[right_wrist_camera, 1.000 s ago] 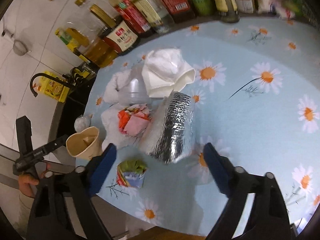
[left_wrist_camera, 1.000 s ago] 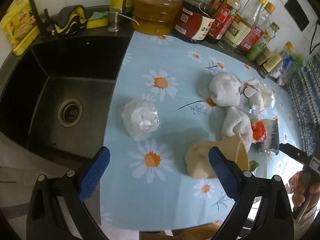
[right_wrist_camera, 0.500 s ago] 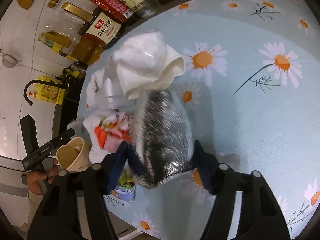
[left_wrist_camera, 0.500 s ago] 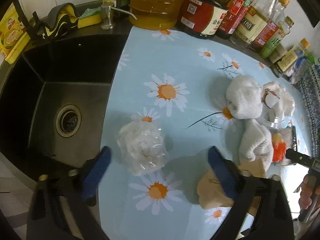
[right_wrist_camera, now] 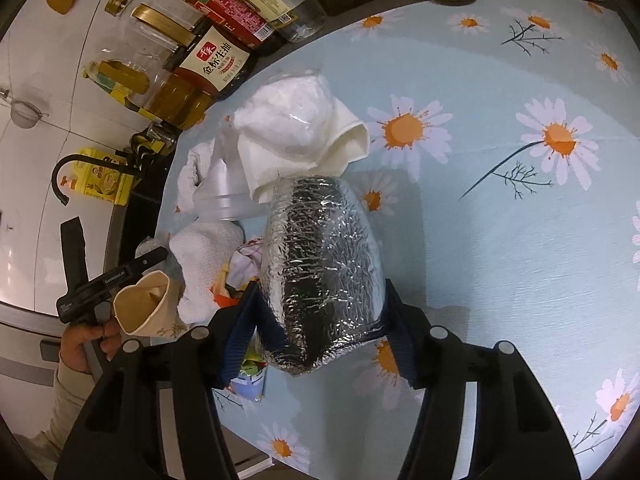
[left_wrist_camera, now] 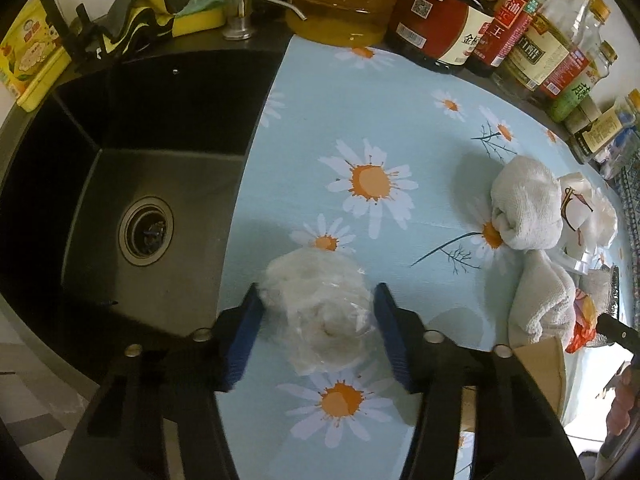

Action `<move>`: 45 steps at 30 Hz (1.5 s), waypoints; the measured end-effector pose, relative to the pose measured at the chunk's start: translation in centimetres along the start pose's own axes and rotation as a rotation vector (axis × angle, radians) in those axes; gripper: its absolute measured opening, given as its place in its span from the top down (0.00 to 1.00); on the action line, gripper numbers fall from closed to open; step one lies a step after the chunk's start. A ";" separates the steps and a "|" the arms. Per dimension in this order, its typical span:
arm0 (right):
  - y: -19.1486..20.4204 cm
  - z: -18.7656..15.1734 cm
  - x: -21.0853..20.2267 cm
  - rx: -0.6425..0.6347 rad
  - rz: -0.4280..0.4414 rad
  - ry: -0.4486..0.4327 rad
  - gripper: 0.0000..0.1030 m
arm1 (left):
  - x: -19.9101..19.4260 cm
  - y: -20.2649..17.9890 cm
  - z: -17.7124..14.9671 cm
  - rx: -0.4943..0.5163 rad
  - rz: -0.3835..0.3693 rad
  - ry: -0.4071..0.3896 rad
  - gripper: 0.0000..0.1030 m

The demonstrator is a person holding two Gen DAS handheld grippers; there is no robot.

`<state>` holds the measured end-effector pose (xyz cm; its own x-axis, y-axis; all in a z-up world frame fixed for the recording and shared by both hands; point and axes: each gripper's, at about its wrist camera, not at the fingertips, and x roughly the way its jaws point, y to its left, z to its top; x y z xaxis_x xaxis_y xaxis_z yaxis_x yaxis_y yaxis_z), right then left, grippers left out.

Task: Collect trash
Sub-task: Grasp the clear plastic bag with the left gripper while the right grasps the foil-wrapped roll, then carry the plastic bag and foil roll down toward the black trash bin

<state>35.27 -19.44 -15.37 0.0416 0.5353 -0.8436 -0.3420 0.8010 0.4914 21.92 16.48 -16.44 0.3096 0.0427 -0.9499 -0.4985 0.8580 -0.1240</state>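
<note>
My left gripper [left_wrist_camera: 318, 330] has its blue pads against both sides of a crumpled clear plastic wad [left_wrist_camera: 318, 312] that lies on the daisy tablecloth [left_wrist_camera: 372, 120] by the sink edge. My right gripper [right_wrist_camera: 320, 332] has its pads pressed on a silver foil bag [right_wrist_camera: 320, 268] on the cloth. Beside the foil bag lie a red and orange wrapper [right_wrist_camera: 232, 292], a small green and blue carton [right_wrist_camera: 250, 380], white cloth wads [right_wrist_camera: 204, 256], a clear cup [right_wrist_camera: 224, 188], a white paper bag [right_wrist_camera: 296, 136] and a tan paper cup [right_wrist_camera: 148, 308].
A black sink [left_wrist_camera: 132, 200] lies left of the cloth. Oil and sauce bottles [left_wrist_camera: 436, 12] line the back wall. A sponge [left_wrist_camera: 200, 22] and soap pump [left_wrist_camera: 238, 12] stand behind the sink. White cloth wads [left_wrist_camera: 524, 204] lie at the right in the left wrist view.
Both grippers moved forward and closed: the left one around the plastic wad, the right one around the foil bag.
</note>
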 end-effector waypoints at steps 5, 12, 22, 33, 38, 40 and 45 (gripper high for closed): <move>0.0 -0.3 -0.7 0.003 -0.005 -0.014 0.42 | -0.2 0.1 -0.2 0.011 0.005 -0.008 0.53; 0.7 -1.1 -2.1 -0.003 -0.014 -0.044 0.42 | -1.7 0.3 -1.1 0.010 -0.020 -0.035 0.53; 2.3 -3.7 -5.2 -0.014 -0.024 -0.108 0.42 | -5.1 -0.5 -3.2 0.040 -0.079 -0.092 0.54; 4.8 -9.0 -7.5 -0.020 -0.013 -0.157 0.42 | -9.5 -0.4 -8.0 0.057 -0.165 -0.145 0.54; 6.1 -11.9 -8.1 -0.024 -0.012 -0.172 0.42 | -10.7 -0.2 -11.2 0.072 -0.207 -0.150 0.54; 6.6 -13.0 -8.3 -0.025 -0.011 -0.177 0.42 | -11.2 0.0 -12.8 0.075 -0.228 -0.150 0.54; 8.2 -16.1 -8.3 -0.032 -0.012 -0.184 0.42 | -12.0 0.6 -15.8 0.082 -0.263 -0.151 0.54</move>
<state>16.99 -21.64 -7.77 0.2154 0.5683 -0.7941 -0.3702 0.8000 0.4721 5.11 8.39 -9.69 0.5387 -0.1158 -0.8345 -0.3208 0.8877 -0.3302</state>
